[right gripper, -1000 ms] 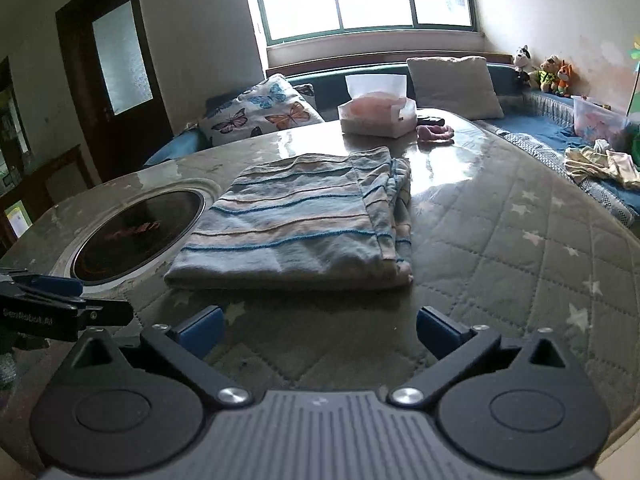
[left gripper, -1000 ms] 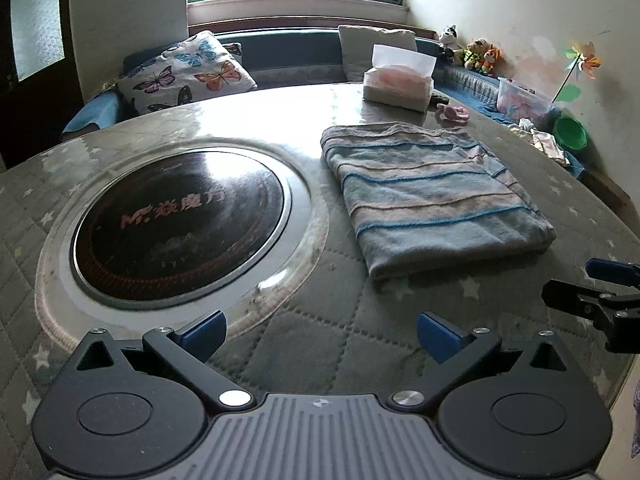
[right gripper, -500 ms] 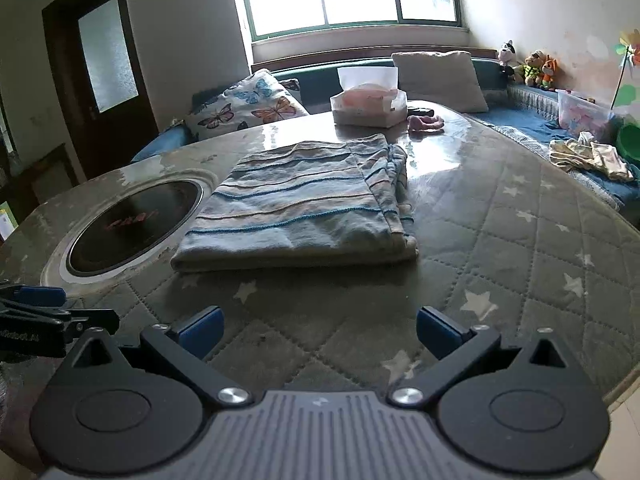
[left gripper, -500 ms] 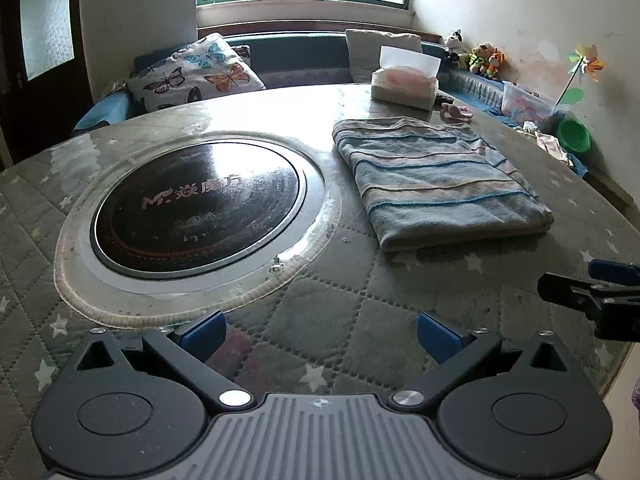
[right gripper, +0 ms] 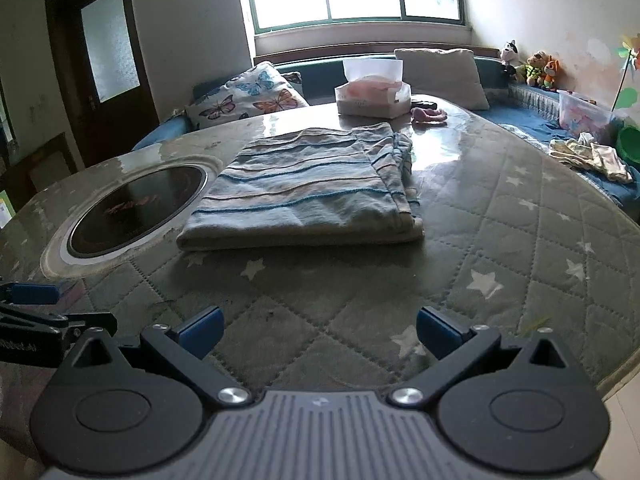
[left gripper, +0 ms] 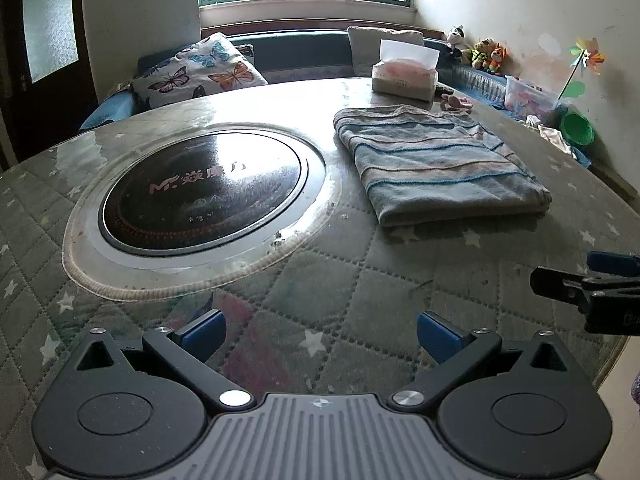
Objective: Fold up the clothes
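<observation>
- Left gripper point(left gripper: 320, 330): jaws spread wide, nothing between them; it hangs above the near edge of the table point(left gripper: 360, 292), level with the near side of the hob.
- Right gripper point(right gripper: 318, 330): jaws equally wide apart, likewise empty; it hangs above the near edge, to the right of the left gripper. Each gripper shows at the margin of the other's view, side by side and apart.
- Neither gripper touches the cloth; a bare strip of quilted cover lies between both and its near edge.
- Cloth point(right gripper: 308, 192): a striped blue-grey garment or towel (which one cannot be told), lying flat on the table right of centre, just beside the hob's rim.
- Progress, judged: the cloth forms a neat rectangle several layers thick, with stacked edges showing along its right side and a rounded fold at the near edge. The folding looks finished or nearly so; at most one more halving may remain.
- Orientation: the long axis seems to run from the near edge toward the far edge of the table, with a short side facing the grippers; the stripes run across it, left to right.
- Hob point(left gripper: 200, 192): round black glass plate set into the table left of centre.
- Tissue box point(right gripper: 372, 98): at the far edge, beyond the cloth.
</observation>
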Demonstrator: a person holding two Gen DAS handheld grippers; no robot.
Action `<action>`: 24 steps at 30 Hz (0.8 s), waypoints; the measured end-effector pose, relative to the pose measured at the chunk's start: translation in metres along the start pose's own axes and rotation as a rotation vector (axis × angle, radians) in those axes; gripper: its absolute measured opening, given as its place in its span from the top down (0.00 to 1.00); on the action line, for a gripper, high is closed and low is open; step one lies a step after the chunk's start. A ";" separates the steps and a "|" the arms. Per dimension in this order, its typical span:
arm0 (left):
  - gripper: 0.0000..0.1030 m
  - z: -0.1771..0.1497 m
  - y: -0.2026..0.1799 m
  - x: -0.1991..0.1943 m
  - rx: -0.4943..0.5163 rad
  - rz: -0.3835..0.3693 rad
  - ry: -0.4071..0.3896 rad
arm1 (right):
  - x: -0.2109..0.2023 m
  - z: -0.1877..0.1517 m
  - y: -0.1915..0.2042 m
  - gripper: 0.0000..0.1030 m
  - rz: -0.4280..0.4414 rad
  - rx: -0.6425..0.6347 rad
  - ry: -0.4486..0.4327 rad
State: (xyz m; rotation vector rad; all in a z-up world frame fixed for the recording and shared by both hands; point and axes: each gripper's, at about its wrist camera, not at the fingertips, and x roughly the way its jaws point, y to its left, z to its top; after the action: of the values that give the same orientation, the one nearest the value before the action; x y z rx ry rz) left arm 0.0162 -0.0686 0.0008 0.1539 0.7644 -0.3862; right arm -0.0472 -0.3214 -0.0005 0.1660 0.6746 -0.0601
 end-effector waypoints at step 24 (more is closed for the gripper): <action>0.00 -0.011 -0.004 -0.010 -0.003 -0.001 -0.014 | -0.004 -0.008 0.008 0.00 0.003 -0.013 0.002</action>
State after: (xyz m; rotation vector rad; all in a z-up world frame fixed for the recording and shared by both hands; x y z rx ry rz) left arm 0.0007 -0.0666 0.0003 0.1479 0.7516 -0.3872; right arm -0.0543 -0.3119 -0.0029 0.1546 0.6769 -0.0526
